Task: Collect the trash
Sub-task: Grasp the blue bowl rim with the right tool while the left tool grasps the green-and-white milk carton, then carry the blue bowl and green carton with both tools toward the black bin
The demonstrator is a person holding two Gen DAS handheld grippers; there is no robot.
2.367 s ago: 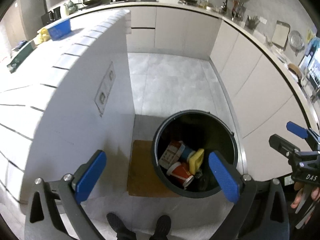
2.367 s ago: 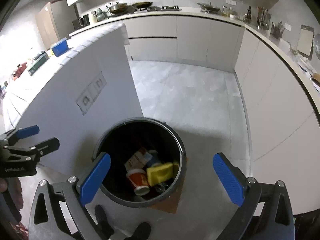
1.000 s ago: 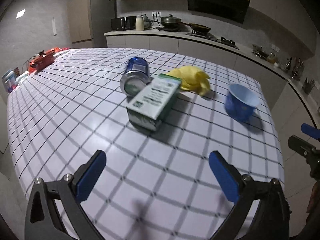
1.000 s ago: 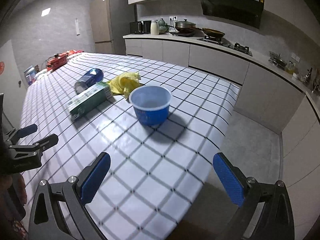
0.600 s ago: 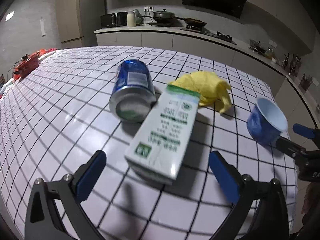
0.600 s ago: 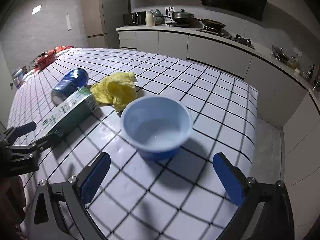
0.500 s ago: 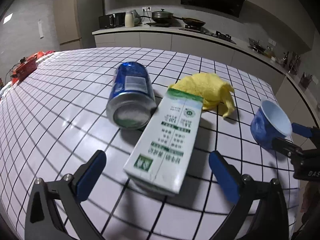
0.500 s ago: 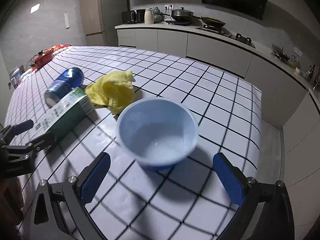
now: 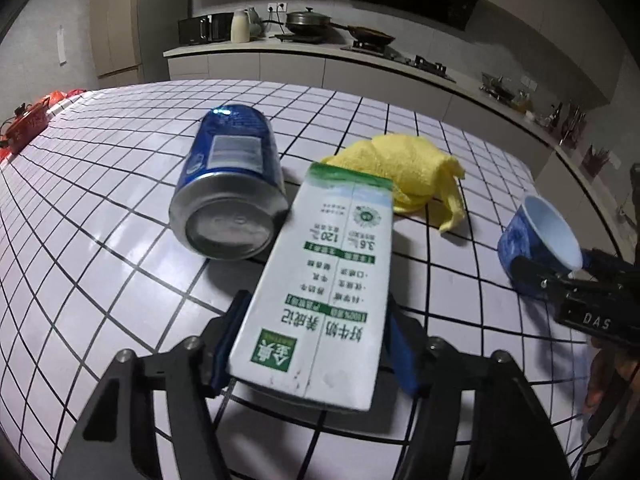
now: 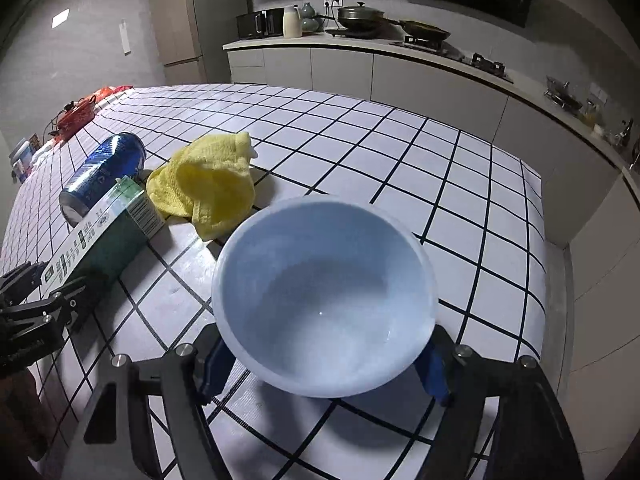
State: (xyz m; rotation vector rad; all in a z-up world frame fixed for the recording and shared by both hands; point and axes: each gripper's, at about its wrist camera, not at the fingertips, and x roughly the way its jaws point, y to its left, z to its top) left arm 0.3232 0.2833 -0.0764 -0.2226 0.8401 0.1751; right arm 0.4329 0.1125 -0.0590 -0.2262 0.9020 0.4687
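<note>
Kitchen cabinets and a stove line the background, and a table (image 9: 100,264) covered in a black-gridded white cloth fills the foreground. On it, a white and green milk carton (image 9: 320,292) lies flat and is clamped at its near end between the blue pads of the left gripper (image 9: 312,344). A blue soda can (image 9: 230,182) lies on its side just beside the carton, at its 10 o'clock, with the silver base turned toward the camera. A crumpled yellow cloth (image 9: 408,172) is seen at the carton's 1 o'clock, touching its far end. At 3 o'clock from the carton, a blue bowl (image 10: 324,300) with a pale inside is gripped between the pads of the right gripper (image 10: 324,360) and tilted toward the camera. Red items (image 10: 78,114) rest at the table's far left edge.
</note>
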